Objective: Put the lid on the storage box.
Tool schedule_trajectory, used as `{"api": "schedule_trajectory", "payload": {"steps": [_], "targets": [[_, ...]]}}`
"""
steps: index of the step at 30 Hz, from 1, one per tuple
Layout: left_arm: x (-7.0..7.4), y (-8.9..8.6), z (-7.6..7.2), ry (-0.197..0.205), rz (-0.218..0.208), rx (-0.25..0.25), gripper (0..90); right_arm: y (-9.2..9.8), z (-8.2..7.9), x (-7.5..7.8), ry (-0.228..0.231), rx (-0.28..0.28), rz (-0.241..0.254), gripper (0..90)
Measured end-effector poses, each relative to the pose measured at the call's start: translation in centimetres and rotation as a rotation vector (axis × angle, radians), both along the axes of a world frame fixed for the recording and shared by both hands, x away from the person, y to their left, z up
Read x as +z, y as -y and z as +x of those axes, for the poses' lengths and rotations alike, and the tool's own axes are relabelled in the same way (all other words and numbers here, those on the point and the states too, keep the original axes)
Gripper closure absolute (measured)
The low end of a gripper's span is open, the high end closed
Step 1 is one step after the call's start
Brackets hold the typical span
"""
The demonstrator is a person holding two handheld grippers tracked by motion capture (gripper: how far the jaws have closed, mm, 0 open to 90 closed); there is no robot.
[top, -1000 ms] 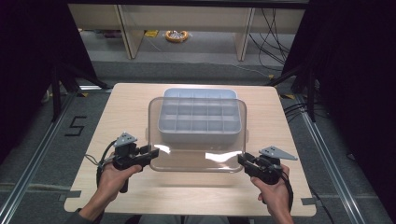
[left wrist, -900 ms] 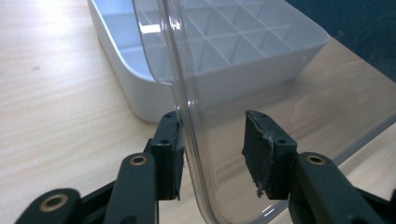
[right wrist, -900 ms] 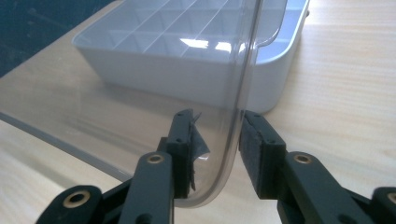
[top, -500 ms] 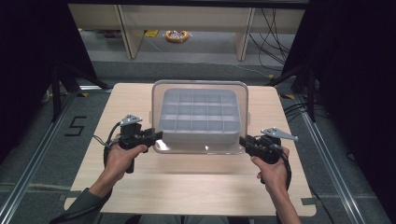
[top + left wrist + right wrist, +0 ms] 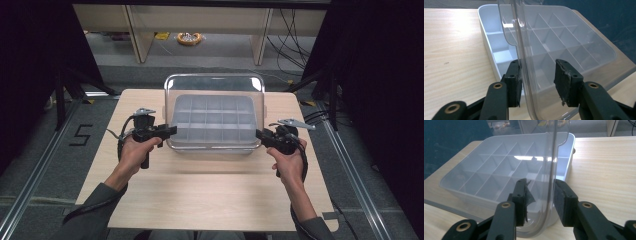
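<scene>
From the high view I have the left hand-held gripper (image 5: 167, 131) and the right hand-held gripper (image 5: 261, 135) at the 2 lower corners of a clear rigid plastic lid with rounded corners (image 5: 215, 84), which stands tilted up on edge over a pale grey plastic organiser tray divided into a grid of compartments (image 5: 214, 120). That tray sits on the light wooden surface (image 5: 210, 190), toward its far half and roughly centred between my 2 hands. In the left gripper view the left hand-held gripper (image 5: 537, 78) has its 2 black jaws drawn in about the lid's rim (image 5: 524, 57): the left pad lies against the rim, while a gap shows between the clear wall and the right pad, so I read it as a light grip on the lid's edge. In the right gripper view the right hand-held gripper (image 5: 541, 195) has the lid's curved corner (image 5: 550, 182) between its jaws, the right pad touching it, the left pad's torn lining just beside it. The tray (image 5: 499, 172) lies beyond, its compartments bare
</scene>
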State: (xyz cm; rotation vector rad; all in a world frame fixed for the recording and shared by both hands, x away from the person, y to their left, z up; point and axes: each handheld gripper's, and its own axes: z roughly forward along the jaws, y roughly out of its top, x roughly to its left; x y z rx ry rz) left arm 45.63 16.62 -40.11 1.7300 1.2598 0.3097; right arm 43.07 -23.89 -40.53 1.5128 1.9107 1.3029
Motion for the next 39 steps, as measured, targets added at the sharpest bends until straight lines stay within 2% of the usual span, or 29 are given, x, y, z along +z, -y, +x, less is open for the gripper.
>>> {"api": "schedule_trajectory", "payload": {"steps": [3, 4, 7, 8, 9, 10, 12, 13, 15, 16, 17, 19, 21, 23, 24, 26, 28, 30, 31, 32, 35, 37, 39], "targets": [[0.1, -0.2, 1.0, -0.009, 0.013, 0.009, 56.8, -0.3, 0.8, 0.1, -0.003, 0.001, -0.009, 65.6], [0.0, -0.1, 1.4, -0.011, -0.009, 0.023, 56.8, -0.6, 0.9, 0.2, -0.016, -0.019, 0.006, 65.6], [-0.1, -0.2, 2.3, -0.025, -0.006, 0.025, 56.1, -0.6, 1.8, 0.2, -0.006, -0.008, -0.006, 65.6], [-0.4, -0.2, 3.0, -0.035, -0.005, 0.041, 55.7, -0.7, 2.2, 0.1, -0.010, -0.010, -0.012, 65.6], [-0.4, -0.2, 3.0, -0.035, -0.005, 0.041, 55.4, -0.7, 2.2, 0.1, -0.010, -0.010, -0.012, 65.6], [-0.7, -0.1, 3.6, -0.044, -0.019, 0.054, 54.9, -0.8, 2.6, 0.0, -0.015, -0.013, -0.014, 65.6], [-0.8, 0.0, 3.8, -0.054, -0.024, 0.055, 54.7, -0.8, 2.8, -0.1, -0.018, -0.014, -0.018, 65.6], [-1.0, -0.1, 4.0, -0.062, -0.018, 0.051, 54.5, -0.9, 3.1, -0.2, -0.030, -0.025, -0.010, 65.5], [-1.2, 0.1, 4.2, -0.064, -0.009, 0.054, 54.3, -0.8, 3.4, -0.4, -0.025, -0.021, -0.008, 65.4], [-1.3, 0.2, 4.4, -0.064, -0.003, 0.051, 54.2, -1.1, 3.3, -0.4, -0.057, -0.045, 0.015, 65.3], [-1.3, 0.2, 4.4, -0.065, 0.001, 0.053, 54.1, -0.8, 3.8, -0.7, -0.035, -0.033, -0.006, 65.2], [-1.5, 0.2, 4.6, -0.069, 0.000, 0.056, 54.0, -0.9, 3.8, -0.8, -0.050, -0.045, -0.001, 65.2], [-1.6, 0.1, 4.9, -0.077, 0.001, 0.056, 53.5, -0.8, 4.1, -1.1, -0.043, -0.032, -0.005, 65.2], [-1.9, 0.2, 5.1, -0.087, -0.003, 0.067, 53.2, -1.2, 4.0, -1.2, -0.078, -0.055, 0.030, 65.1], [-2.0, 0.2, 5.1, -0.087, -0.001, 0.064, 52.9, -1.0, 4.2, -1.3, -0.062, -0.041, 0.004, 65.1], [-2.1, 0.2, 5.2, -0.090, -0.003, 0.063, 52.8, -0.9, 4.4, -1.4, -0.054, -0.035, -0.002, 64.8], [-2.3, 0.3, 5.3, -0.092, -0.020, 0.072, 52.8, -0.8, 4.4, -1.6, -0.057, -0.038, 0.005, 64.5], [-2.3, 0.4, 5.3, -0.105, -0.011, 0.059, 52.4, -1.0, 4.3, -1.6, -0.083, -0.059, 0.024, 63.9], [-2.4, 0.5, 5.4, -0.111, -0.012, 0.069, 52.3, -0.7, 4.5, -1.8, -0.066, -0.045, 0.015, 63.6], [-2.4, 0.5, 5.4, -0.115, -0.010, 0.067, 51.9, -0.8, 4.5, -1.9, -0.072, -0.051, 0.031, 63.2], [-2.7, 0.6, 5.6, -0.124, -0.012, 0.070, 51.1, -0.8, 4.7, -2.1, -0.080, -0.062, 0.021, 62.3], [-3.0, 0.6, 5.8, -0.139, -0.023, 0.079, 50.8, -0.7, 4.9, -2.3, -0.096, -0.061, 0.053, 61.7], [-3.1, 0.7, 5.8, -0.136, -0.023, 0.087, 50.6, -0.6, 5.1, -2.5, -0.089, -0.056, 0.040, 60.9]]}}
